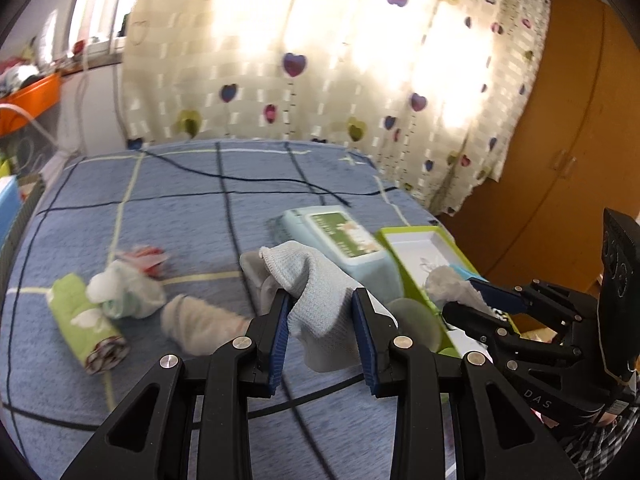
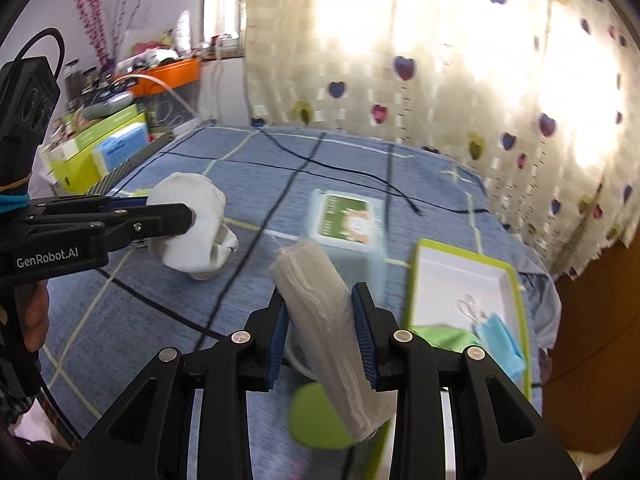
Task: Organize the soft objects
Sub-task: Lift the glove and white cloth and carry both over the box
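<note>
Spreading across both views is a blue checked bed (image 1: 160,208), heart-print curtain (image 1: 320,60) behind, wooden wardrobe (image 1: 560,160) at right. Motion blurs the loose socks (image 1: 200,320) at lower left. Right of centre, a green-rimmed tray (image 2: 516,280) holds a blue face mask (image 2: 500,344). Left claw (image 1: 322,320) grips a pale sock (image 1: 312,292) mid-frame; right claw (image 2: 320,328) clamps a rolled grey cloth (image 2: 320,300) above the bed.
</note>
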